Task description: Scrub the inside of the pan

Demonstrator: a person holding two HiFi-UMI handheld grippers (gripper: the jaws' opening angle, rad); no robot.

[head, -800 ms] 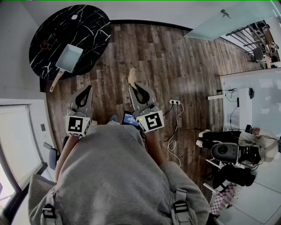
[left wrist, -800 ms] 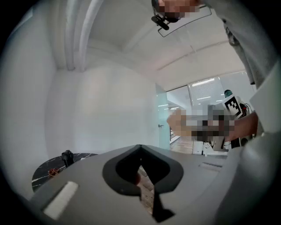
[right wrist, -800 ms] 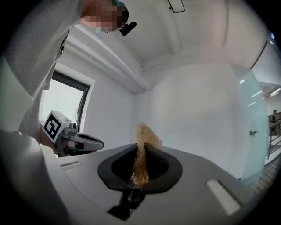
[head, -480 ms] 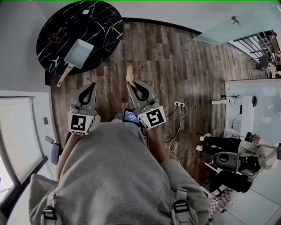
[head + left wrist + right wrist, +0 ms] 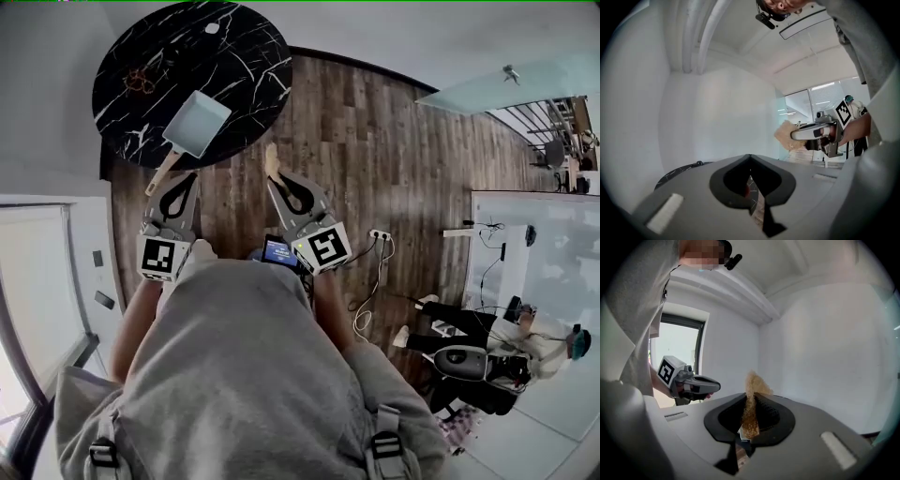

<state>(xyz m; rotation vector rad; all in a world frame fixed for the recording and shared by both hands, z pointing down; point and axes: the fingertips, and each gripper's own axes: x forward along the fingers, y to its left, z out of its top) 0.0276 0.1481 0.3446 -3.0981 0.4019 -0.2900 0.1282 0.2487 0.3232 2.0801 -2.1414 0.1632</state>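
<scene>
The person is standing just short of the round black bench [image 5: 234, 56], where the pan [image 5: 197, 124] is lying with its handle jutting past the edge. The right gripper [image 5: 275, 178] is clenching a tan scouring pad [image 5: 272, 157]. The left gripper [image 5: 186, 180] is pressing its jaws together on nothing, near that handle. Scrubbing an unsteadied pan is likely risking pushing it off, and that thin pinch could let the pad slip.

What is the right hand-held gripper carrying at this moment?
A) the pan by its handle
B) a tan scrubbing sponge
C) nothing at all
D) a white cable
B: the right hand-held gripper has its jaws pinched on a tan sponge; the pan lies apart on the black table.
</scene>
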